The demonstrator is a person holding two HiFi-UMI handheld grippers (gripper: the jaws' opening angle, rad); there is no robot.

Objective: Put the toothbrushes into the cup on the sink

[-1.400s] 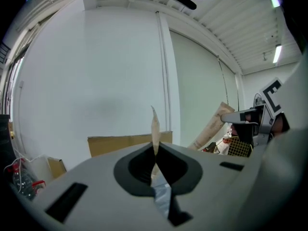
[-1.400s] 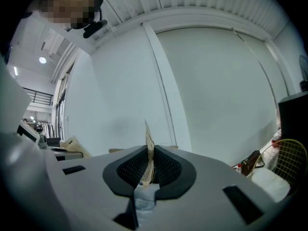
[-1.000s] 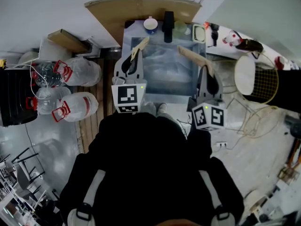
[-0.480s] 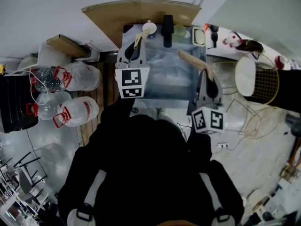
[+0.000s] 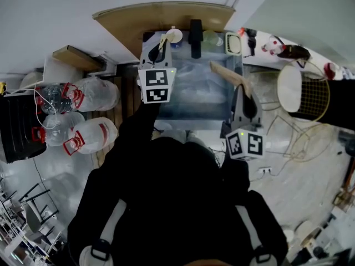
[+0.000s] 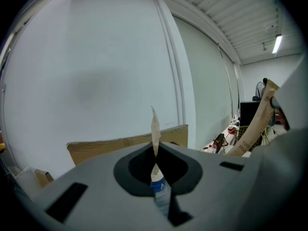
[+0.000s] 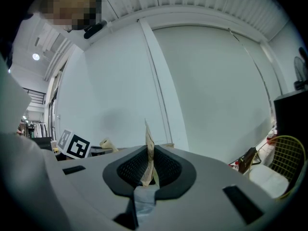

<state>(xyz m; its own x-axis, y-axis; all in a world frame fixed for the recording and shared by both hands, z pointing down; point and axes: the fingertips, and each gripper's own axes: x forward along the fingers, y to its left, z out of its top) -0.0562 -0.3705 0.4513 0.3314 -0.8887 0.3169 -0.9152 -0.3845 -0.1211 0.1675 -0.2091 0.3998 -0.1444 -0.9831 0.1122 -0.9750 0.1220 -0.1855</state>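
"Head view, left to right: what's there?"

"Water jugs (image 5: 91,93) on the floor at the far left. Then my left gripper (image 5: 160,47), out over the back left corner of the sink (image 5: 194,96). Its jaws are pinched tight on a paper-wrapped toothbrush (image 5: 163,41), whose tip sits just beside the rim of the cup (image 5: 175,35). Whether it's inside, I can't tell."

"And the cup?"

"On the sink's back ledge, left of the black tap (image 5: 196,35)."

"Your other hand?"

"My right gripper (image 5: 242,86) hangs over the sink's right edge. Its jaws are narrow and clamped on a second toothbrush (image 5: 224,71) that slants toward the basin, well apart from the cup. A wire basket (image 5: 312,100) stands farther right."

"The gripper views agree?"

"Yes: each shows a wrapper edge squeezed upright between my pads."
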